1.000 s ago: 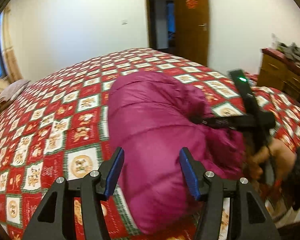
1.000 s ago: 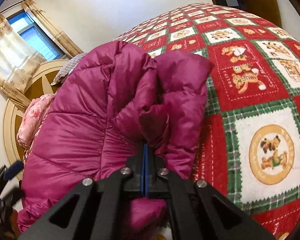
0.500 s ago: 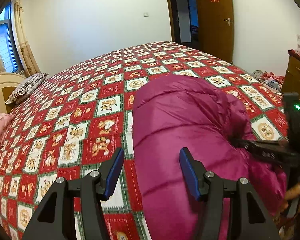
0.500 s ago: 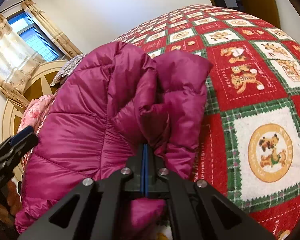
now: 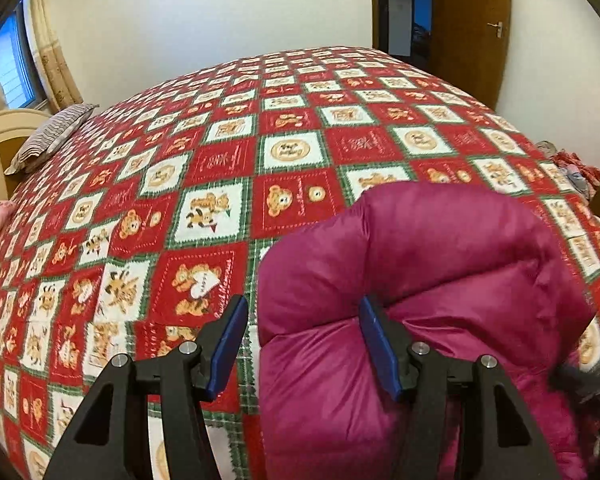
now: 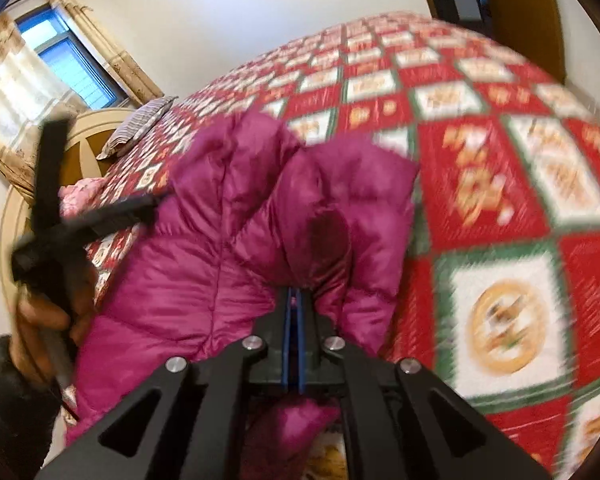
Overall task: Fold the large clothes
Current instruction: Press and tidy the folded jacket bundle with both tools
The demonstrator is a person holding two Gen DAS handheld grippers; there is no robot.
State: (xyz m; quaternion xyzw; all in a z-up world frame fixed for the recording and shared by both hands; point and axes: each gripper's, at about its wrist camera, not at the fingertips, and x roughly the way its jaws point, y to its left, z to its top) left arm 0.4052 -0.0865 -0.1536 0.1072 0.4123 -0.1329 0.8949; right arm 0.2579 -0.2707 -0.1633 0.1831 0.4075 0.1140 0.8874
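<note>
The bed (image 5: 300, 128) is wide, with lots of bare quilt on the far side, out to a striped pillow (image 5: 50, 140) at one end. A puffy, shiny purple-pink jacket (image 5: 440, 280) sits bunched up at the near edge of the bed. The left tool (image 5: 300, 340) is spread wide and grips nothing; its right blue pad presses against the jacket's soft side. The right tool (image 6: 294, 320) is pinched tight on a thick fold of the jacket (image 6: 228, 248). The quilt has red and white bear squares.
</note>
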